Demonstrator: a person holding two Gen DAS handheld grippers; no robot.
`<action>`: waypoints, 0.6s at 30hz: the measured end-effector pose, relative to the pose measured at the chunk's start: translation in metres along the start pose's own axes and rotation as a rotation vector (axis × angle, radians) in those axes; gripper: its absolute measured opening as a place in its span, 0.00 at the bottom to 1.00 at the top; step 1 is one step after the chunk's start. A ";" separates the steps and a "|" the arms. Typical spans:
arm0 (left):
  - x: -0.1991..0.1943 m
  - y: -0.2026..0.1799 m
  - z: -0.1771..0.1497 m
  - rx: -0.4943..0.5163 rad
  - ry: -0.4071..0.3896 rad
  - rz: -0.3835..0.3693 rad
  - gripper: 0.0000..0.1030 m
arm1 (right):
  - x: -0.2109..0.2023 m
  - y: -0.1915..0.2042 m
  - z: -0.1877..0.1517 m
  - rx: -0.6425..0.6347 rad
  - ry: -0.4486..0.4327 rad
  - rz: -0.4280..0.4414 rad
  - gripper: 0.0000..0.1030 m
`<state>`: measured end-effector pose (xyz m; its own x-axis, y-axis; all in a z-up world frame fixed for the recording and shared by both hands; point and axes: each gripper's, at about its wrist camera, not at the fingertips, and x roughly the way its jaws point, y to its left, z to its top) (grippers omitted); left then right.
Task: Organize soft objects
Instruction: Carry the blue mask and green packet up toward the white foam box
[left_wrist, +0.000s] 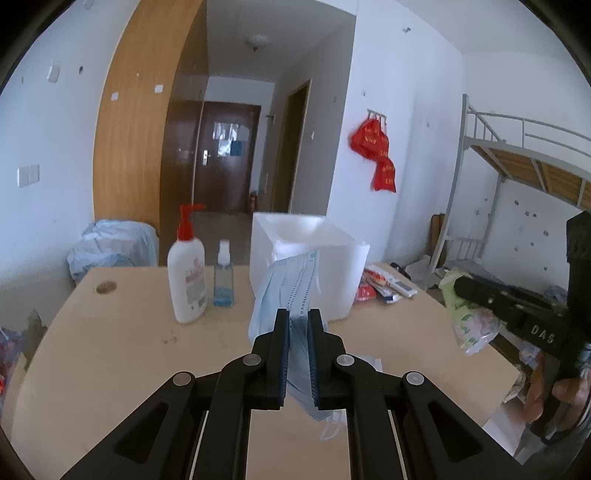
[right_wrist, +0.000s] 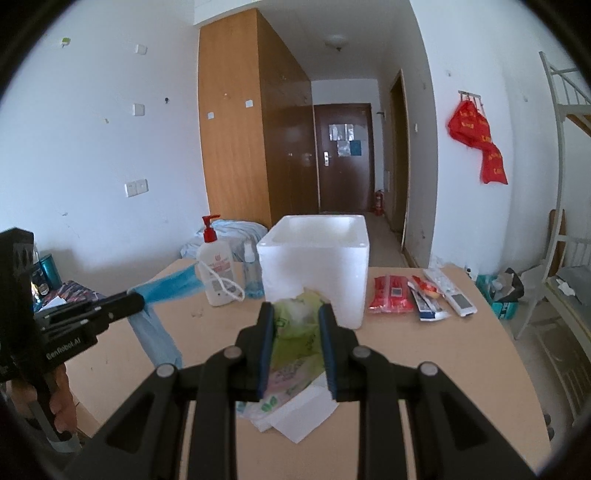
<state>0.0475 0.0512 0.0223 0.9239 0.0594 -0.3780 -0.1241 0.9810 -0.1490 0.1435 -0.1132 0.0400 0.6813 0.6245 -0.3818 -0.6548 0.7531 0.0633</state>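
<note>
Left gripper (left_wrist: 298, 325) at lower centre clamps blue masks (left_wrist: 291, 280), right gripper (right_wrist: 296, 321) pinches a green tissue pack (right_wrist: 295, 332), both lifted before the open foam box (right_wrist: 314, 254) mid-frame, likely for dropping in.

Both wrist cameras look forward along their jaws, angled slightly down over the tabletop (left_wrist: 110, 350) toward the hallway door (left_wrist: 225, 155). The 2 views share the white foam box (right_wrist: 314, 258) and pump bottle (right_wrist: 216, 273), each also catching the other gripper at its edge.
</note>
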 end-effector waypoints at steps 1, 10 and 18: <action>0.000 -0.002 0.002 0.004 -0.005 0.001 0.10 | 0.001 0.000 0.001 0.000 -0.001 0.001 0.27; 0.006 -0.004 0.030 0.029 -0.033 0.005 0.10 | 0.012 -0.001 0.018 -0.012 -0.018 0.009 0.27; 0.021 -0.006 0.045 0.026 -0.031 0.011 0.10 | 0.020 -0.004 0.027 -0.009 -0.023 0.014 0.27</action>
<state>0.0836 0.0551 0.0565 0.9335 0.0754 -0.3506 -0.1250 0.9847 -0.1211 0.1686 -0.0980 0.0565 0.6797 0.6393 -0.3594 -0.6668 0.7428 0.0603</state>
